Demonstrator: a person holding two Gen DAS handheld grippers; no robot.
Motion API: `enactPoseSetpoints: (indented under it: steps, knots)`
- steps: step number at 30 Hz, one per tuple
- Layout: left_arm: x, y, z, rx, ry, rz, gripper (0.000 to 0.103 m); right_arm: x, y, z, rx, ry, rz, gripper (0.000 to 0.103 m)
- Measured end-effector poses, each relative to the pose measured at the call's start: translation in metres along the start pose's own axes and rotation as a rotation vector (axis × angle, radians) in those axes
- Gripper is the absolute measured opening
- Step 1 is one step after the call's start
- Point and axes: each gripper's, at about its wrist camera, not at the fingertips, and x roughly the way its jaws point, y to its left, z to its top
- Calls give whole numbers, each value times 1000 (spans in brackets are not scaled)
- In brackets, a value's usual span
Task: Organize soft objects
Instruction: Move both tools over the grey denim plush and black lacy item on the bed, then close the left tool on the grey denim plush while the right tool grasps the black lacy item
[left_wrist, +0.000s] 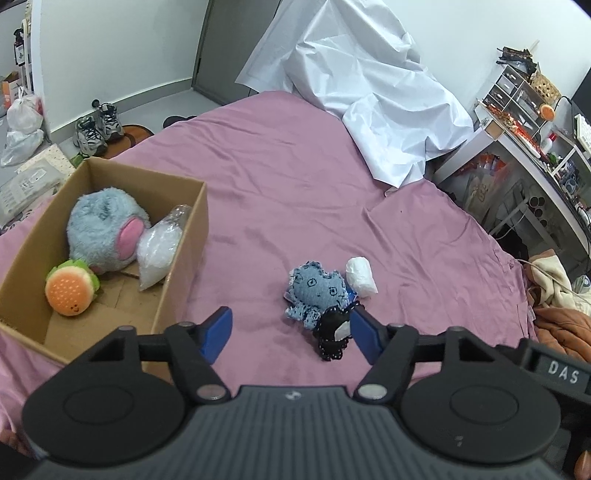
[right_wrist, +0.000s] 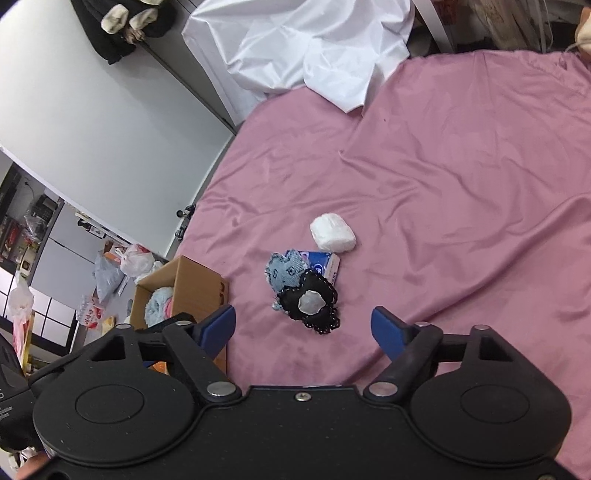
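We see a bed covered with a pink sheet (left_wrist: 295, 192), and on it a small cluster of soft things. A denim-blue stuffed toy (left_wrist: 317, 291) lies near the middle of the sheet, with a black stuffed toy (left_wrist: 332, 334) bearing a pale grey patch overlapping its near edge. In the right wrist view the black toy lies partly on top of the denim one, and a small blue-and-white packet (right_wrist: 325, 263) shows from under them. Just beside the denim toy, on its far right, lies a white wrapped bundle (left_wrist: 360, 276).

Our left hand-held gripper (left_wrist: 291, 332) hangs over the sheet with its blue fingers wide apart and nothing between them; the right-hand finger (left_wrist: 364, 334) sits just beside the black toy, though we cannot tell whether it touches. Our right hand-held gripper (right_wrist: 303, 328) is likewise spread wide and empty, poised above the sheet with the black toy just ahead of the gap.

To the left on the bed stands an open cardboard box (left_wrist: 184, 254). Inside it are a fluffy grey-blue plush with a pink ear (left_wrist: 105, 229), a burger-shaped plush (left_wrist: 70, 291) at the near end, and a clear plastic bag of white filling (left_wrist: 160, 251) leaning against the right wall. A crumpled white sheet (left_wrist: 369, 92) lies at the far end of the bed.
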Motion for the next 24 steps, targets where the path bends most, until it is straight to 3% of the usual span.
enactPoseSetpoints:
  steps: [3, 9, 24]
  knots:
    - [8, 1, 3, -9, 9, 3, 57, 10, -1, 1, 13, 17, -10, 69]
    - [22, 4, 11, -25, 24, -3, 55, 32, -3, 5, 32, 56, -32, 53]
    - [53, 18, 30, -64, 75, 6, 57, 80, -1, 9, 14, 106, -106, 56]
